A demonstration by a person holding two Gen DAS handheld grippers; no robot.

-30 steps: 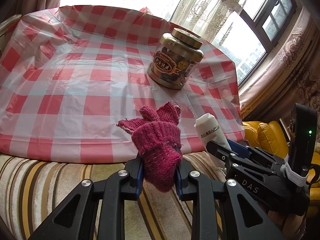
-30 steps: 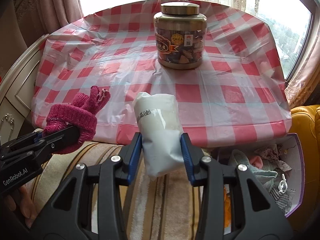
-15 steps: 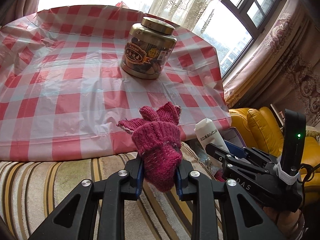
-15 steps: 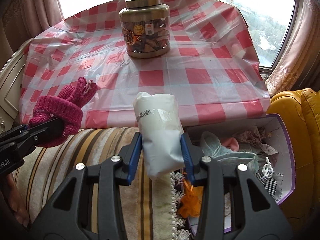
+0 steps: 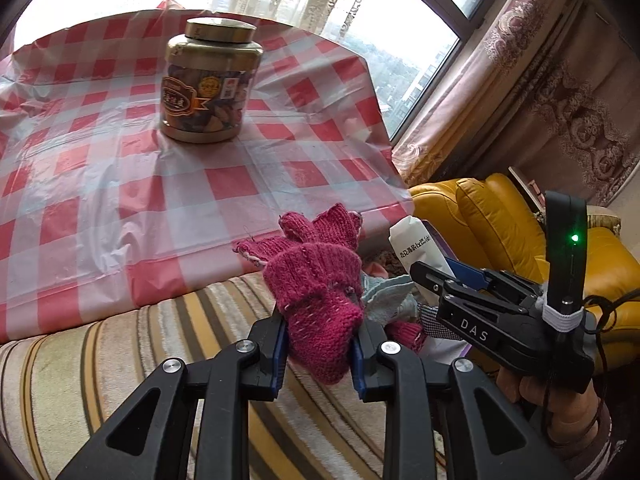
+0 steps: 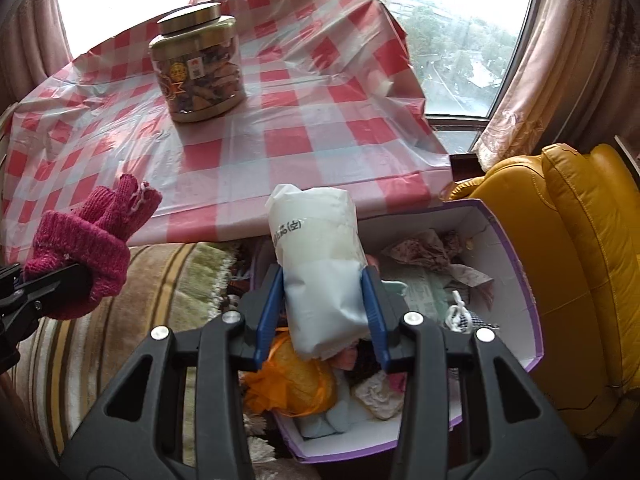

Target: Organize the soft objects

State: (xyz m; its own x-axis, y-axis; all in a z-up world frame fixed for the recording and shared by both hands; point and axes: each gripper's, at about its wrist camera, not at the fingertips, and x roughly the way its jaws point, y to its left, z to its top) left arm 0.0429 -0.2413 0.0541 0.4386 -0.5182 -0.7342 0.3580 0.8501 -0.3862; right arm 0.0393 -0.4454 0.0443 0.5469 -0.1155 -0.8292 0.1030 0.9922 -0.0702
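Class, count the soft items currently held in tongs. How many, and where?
2. The magenta knit glove sits in the left tongs; the white pouch sits in the right tongs, above the purple box.

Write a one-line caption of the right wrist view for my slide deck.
Right gripper holds a white pouch above a box of soft items.

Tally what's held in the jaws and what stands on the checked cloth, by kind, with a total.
Knitted gloves: 1, magenta glove, in the left gripper
White packets: 1, white packet, in the right gripper
Jars: 1, gold-lidded jar, on the checked cloth
Total: 3
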